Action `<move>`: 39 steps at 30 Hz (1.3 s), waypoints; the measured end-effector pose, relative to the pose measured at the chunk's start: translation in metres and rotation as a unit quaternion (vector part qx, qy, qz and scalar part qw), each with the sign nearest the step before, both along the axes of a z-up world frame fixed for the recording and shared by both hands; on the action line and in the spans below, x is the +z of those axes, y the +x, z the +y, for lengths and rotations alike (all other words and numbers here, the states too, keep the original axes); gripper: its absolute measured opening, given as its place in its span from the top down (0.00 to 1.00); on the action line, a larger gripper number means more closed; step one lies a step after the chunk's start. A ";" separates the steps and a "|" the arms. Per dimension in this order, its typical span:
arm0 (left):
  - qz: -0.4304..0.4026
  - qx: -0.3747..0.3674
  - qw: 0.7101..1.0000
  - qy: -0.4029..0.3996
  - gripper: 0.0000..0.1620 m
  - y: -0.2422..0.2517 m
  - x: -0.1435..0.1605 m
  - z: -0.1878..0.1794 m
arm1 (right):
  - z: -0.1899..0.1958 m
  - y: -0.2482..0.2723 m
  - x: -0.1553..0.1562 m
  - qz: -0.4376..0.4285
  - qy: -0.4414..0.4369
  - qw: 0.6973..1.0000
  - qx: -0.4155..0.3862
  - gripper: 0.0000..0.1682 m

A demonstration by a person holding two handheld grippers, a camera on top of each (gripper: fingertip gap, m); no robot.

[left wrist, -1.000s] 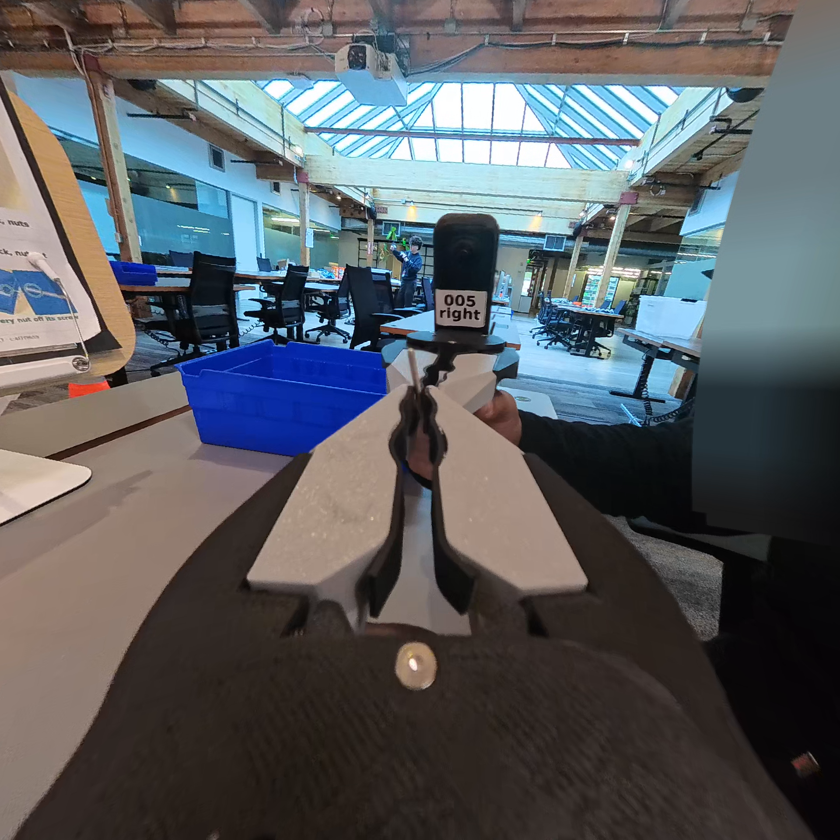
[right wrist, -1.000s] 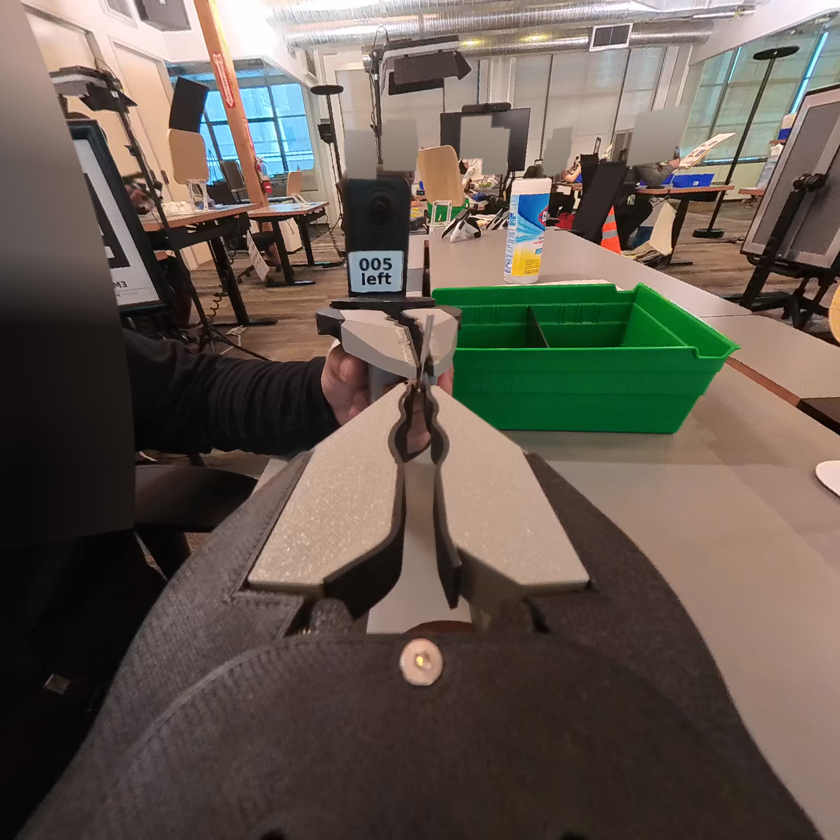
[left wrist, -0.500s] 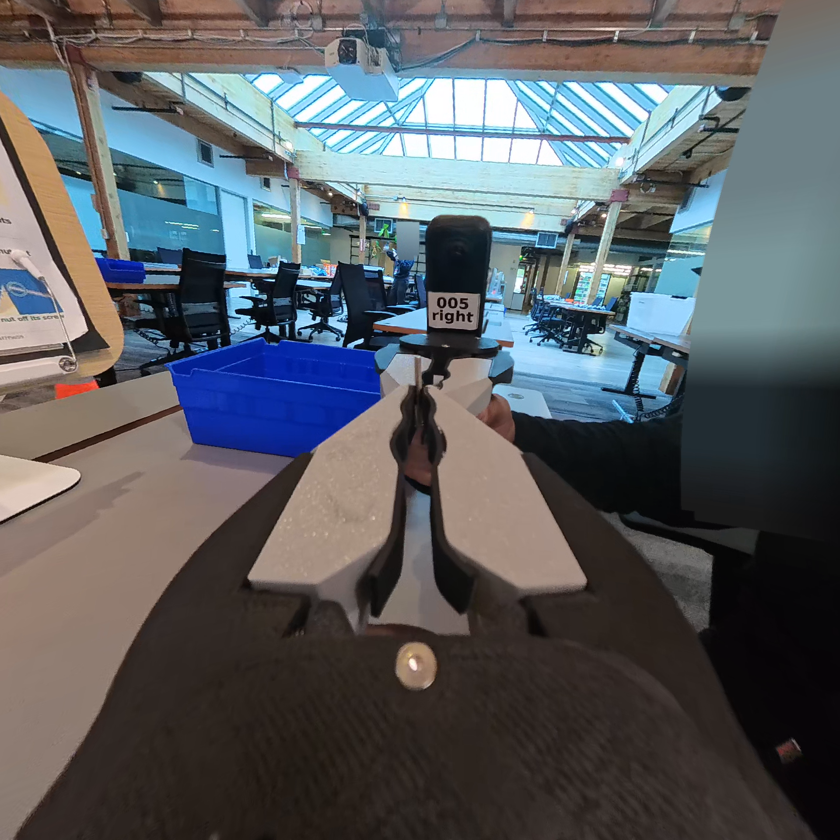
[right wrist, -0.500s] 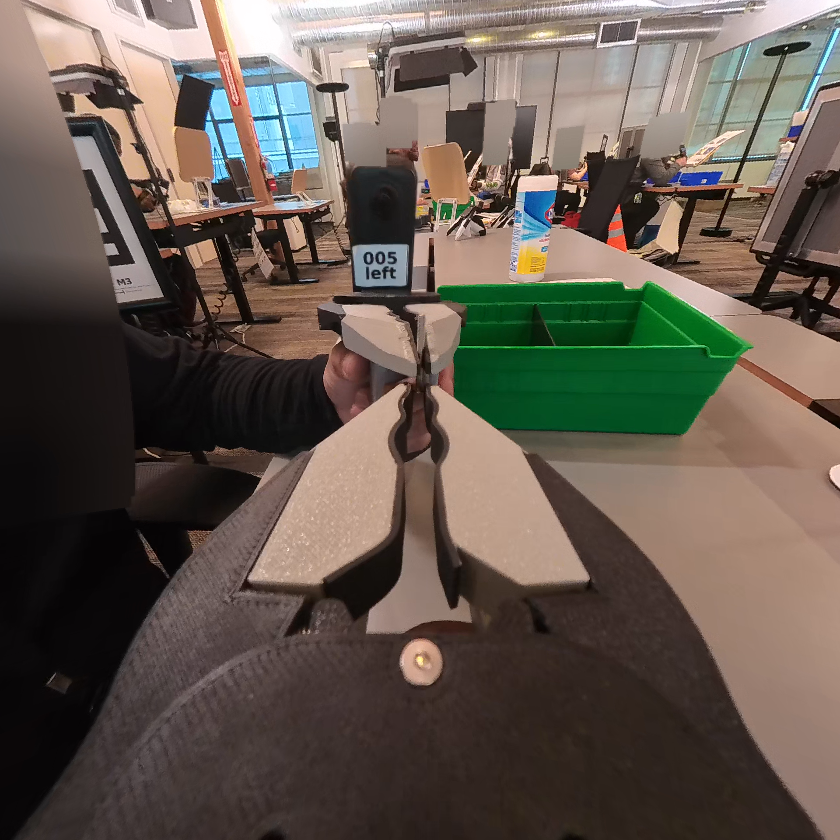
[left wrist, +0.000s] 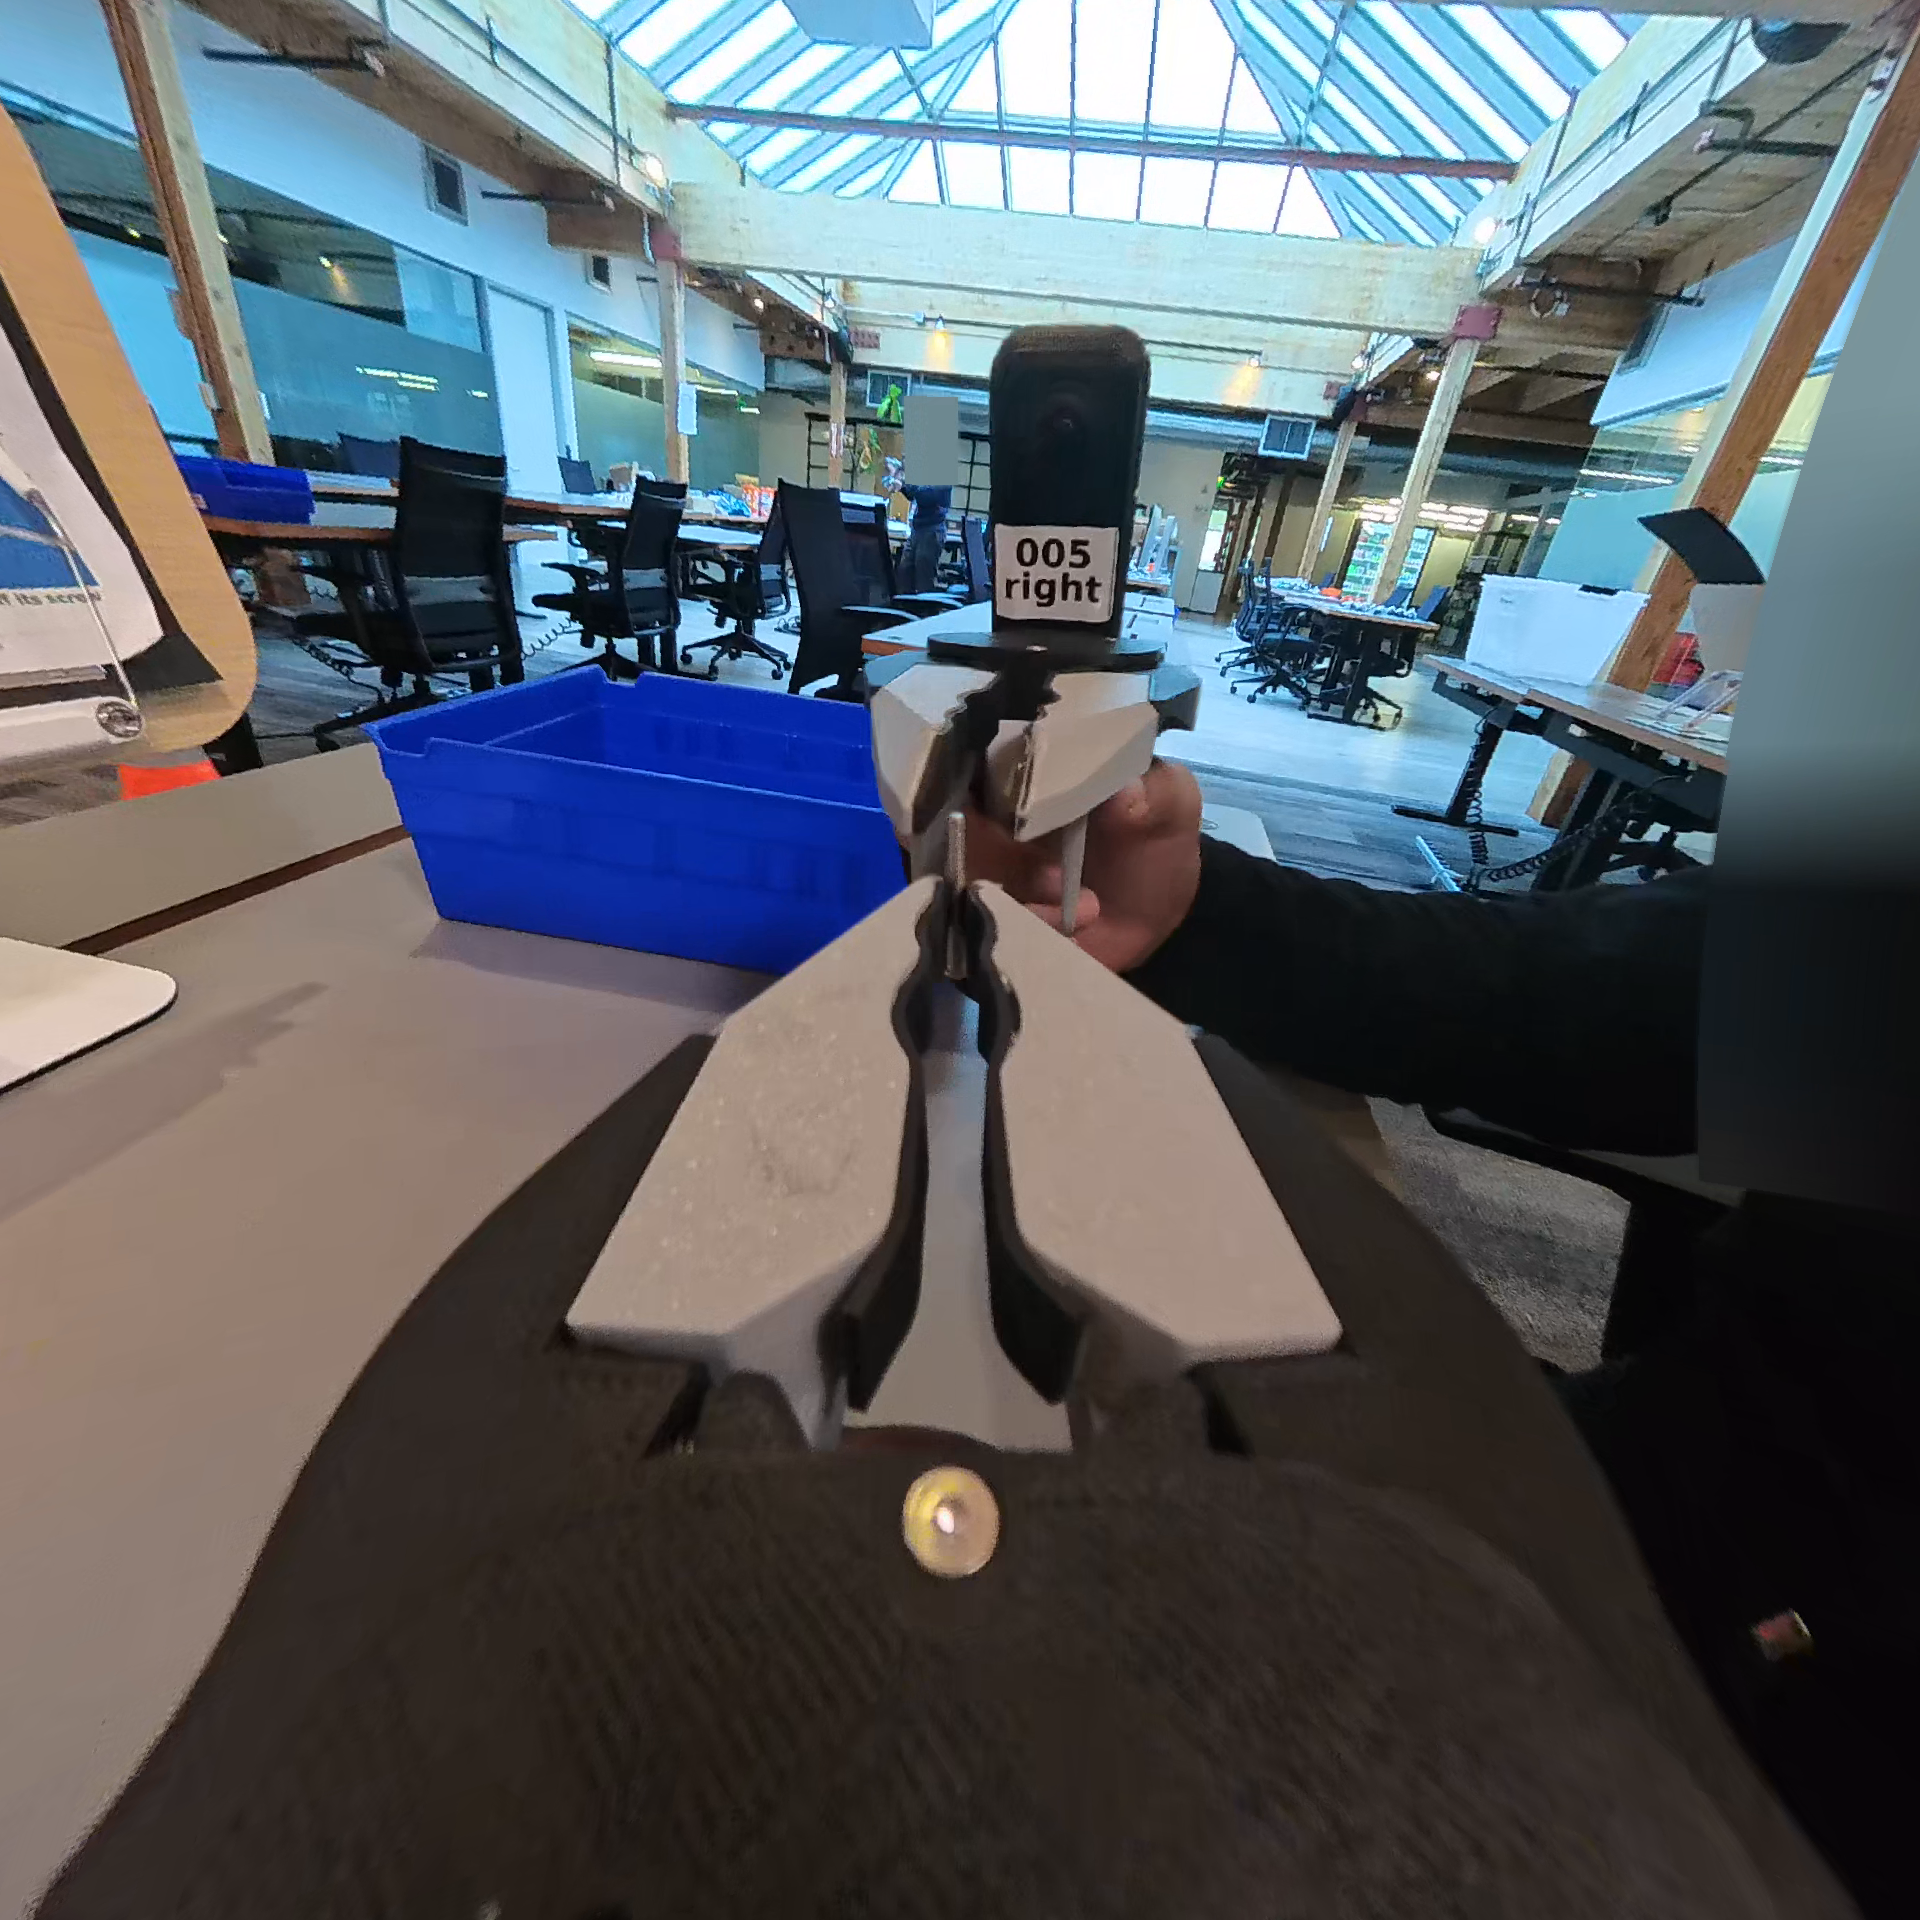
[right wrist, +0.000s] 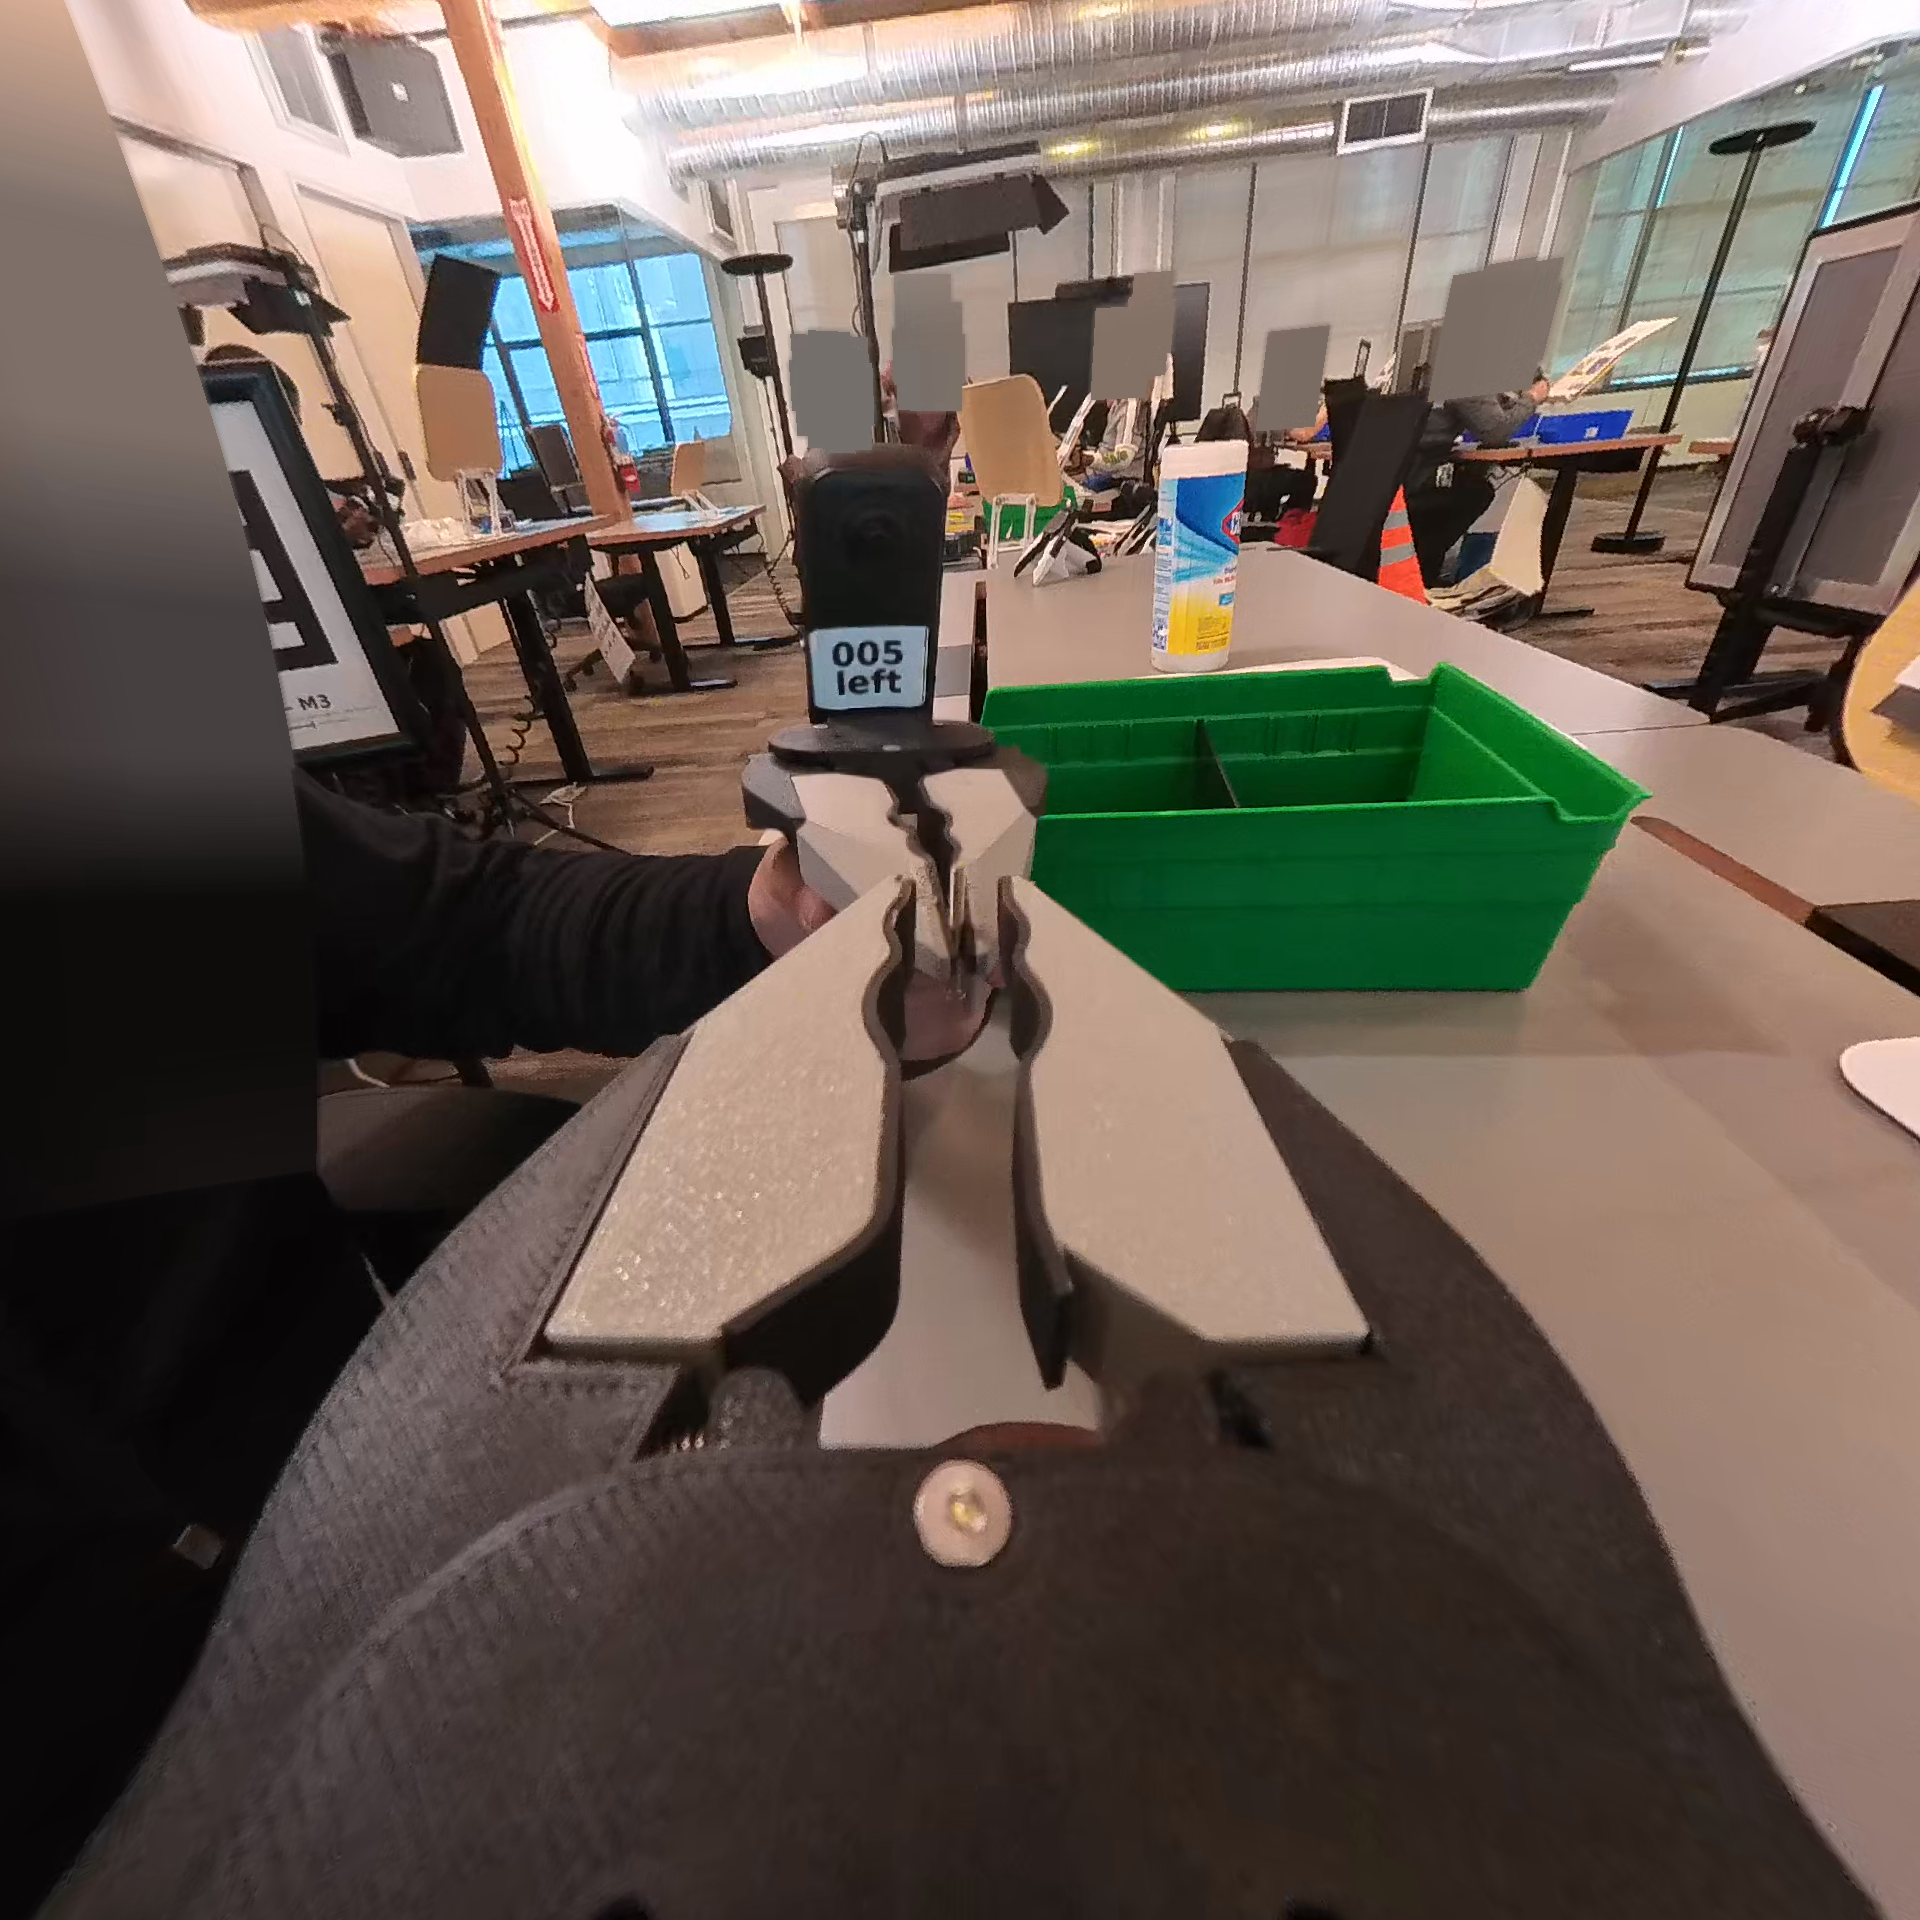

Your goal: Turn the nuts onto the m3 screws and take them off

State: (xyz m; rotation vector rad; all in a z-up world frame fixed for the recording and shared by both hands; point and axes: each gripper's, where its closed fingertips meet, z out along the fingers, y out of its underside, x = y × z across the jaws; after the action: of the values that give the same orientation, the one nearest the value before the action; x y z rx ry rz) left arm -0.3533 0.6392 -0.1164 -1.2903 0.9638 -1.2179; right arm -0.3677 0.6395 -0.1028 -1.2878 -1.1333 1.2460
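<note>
Left gripper (left wrist: 954,925) is pinched tight on a thin screw (left wrist: 953,883) sticking upright, with the right gripper (left wrist: 1003,774) facing it, jaws parted (blue bin (left wrist: 644,821) sits behind).

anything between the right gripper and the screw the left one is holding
Nothing visible. The left gripper is shut on the screw, whose shaft sticks up bare. The right gripper is open, with the screw end between its fingers; whether a nut is on it is too small to tell.
</note>
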 end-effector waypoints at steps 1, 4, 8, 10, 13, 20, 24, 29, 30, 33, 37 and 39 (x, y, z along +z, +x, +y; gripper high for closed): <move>0.003 0.000 1.000 -0.002 1.00 0.001 -0.002 0.000 | 0.000 -0.002 -0.002 -0.004 -0.004 1.000 0.001 0.92; 0.008 -0.002 1.000 -0.005 1.00 0.003 -0.004 0.000 | 0.000 -0.007 -0.008 -0.018 -0.011 1.000 0.000 0.96; 0.005 -0.004 1.000 -0.012 1.00 0.003 -0.004 0.000 | 0.000 -0.008 -0.007 -0.012 -0.017 1.000 -0.002 1.00; -0.002 -0.003 1.000 -0.014 1.00 0.002 -0.002 0.000 | 0.001 -0.008 -0.005 -0.003 -0.026 1.000 -0.002 1.00; -0.008 0.005 1.000 -0.014 0.99 0.001 -0.001 0.002 | 0.002 -0.009 -0.004 0.009 -0.042 0.999 0.001 1.00; -0.012 0.010 1.000 -0.017 0.96 0.000 0.001 0.003 | 0.002 -0.010 0.001 0.030 -0.058 0.998 0.004 1.00; -0.012 0.006 1.000 -0.016 0.98 0.001 0.001 0.002 | 0.001 -0.012 -0.001 0.026 -0.056 0.998 0.003 1.00; -0.010 0.001 1.000 -0.015 1.00 0.001 0.001 0.000 | 0.001 -0.012 -0.002 0.023 -0.052 0.998 0.002 1.00; -0.010 -0.001 1.000 -0.015 1.00 0.001 0.000 0.000 | 0.001 -0.012 -0.002 0.022 -0.049 0.999 0.002 1.00; -0.005 -0.004 1.000 -0.014 1.00 0.001 0.000 -0.001 | 0.000 -0.012 -0.003 0.014 -0.042 0.999 0.000 1.00; -0.002 -0.005 1.000 -0.018 1.00 0.001 -0.002 0.000 | 0.001 -0.014 -0.004 0.006 -0.031 0.999 -0.013 1.00; -0.001 -0.008 1.000 -0.021 1.00 0.001 -0.002 0.000 | 0.001 -0.014 -0.004 0.001 -0.024 1.000 -0.017 1.00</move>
State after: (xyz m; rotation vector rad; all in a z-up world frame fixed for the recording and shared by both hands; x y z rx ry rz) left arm -0.3522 0.6392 -0.1186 -1.3160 0.9531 -1.2570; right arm -0.3817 0.6408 -0.1071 -1.3353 -1.0820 1.2568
